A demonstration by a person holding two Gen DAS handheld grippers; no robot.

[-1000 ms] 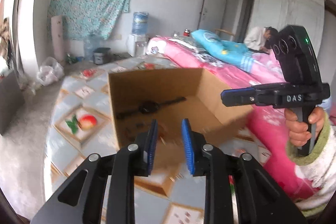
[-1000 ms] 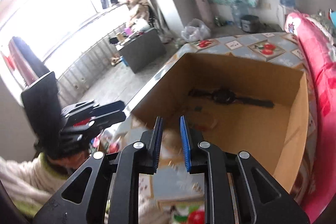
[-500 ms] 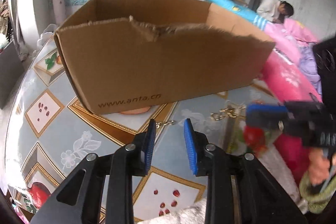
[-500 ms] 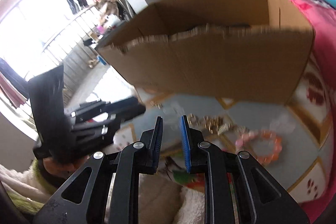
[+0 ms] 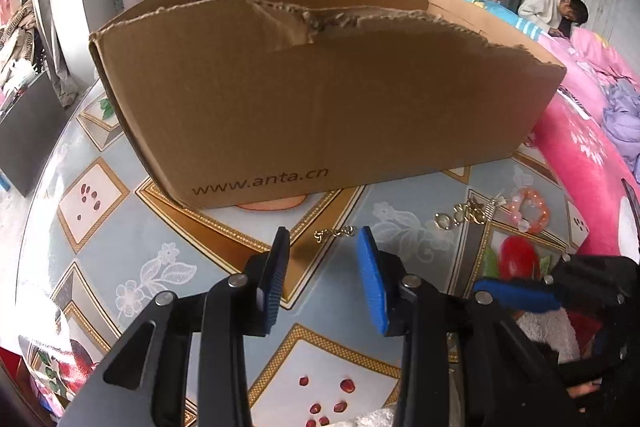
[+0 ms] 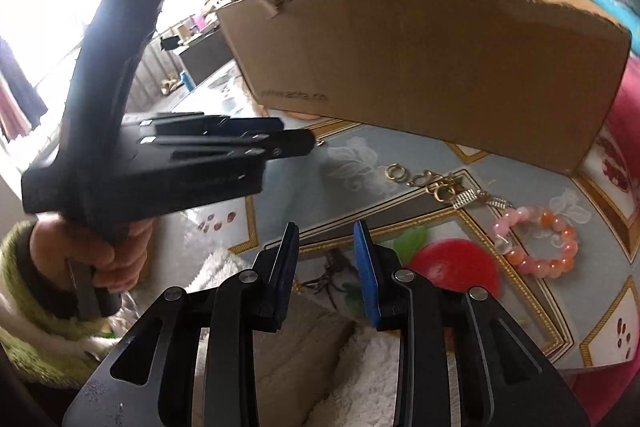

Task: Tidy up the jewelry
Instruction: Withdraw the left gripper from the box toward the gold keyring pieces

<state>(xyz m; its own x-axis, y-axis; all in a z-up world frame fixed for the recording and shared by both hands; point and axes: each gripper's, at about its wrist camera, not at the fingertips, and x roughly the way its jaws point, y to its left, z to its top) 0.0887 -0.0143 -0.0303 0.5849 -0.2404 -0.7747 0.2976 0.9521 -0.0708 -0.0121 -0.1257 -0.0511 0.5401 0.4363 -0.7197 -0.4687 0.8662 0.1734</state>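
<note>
Moved: both grippers dropped from over the cardboard box [image 5: 320,95] to table [image 5: 132,227] level
Left gripper [image 5: 323,255]: jaws just widened, narrow gap, nothing between
Right gripper [image 6: 326,251]: same, empty
Jewelry: gold chain [image 5: 335,233], gold rings [image 6: 424,179], pink bead bracelet [image 6: 536,241] lying before box

Pink-orange bead bracelet [image 6: 538,237], gold rings and chain [image 6: 432,183], and small gold chain [image 5: 334,233] lying flat on desk before open torn-edged cardboard box [image 5: 320,99]

Both grippers [image 5: 323,239] [image 6: 326,234] empty, fingers just parting.
</note>
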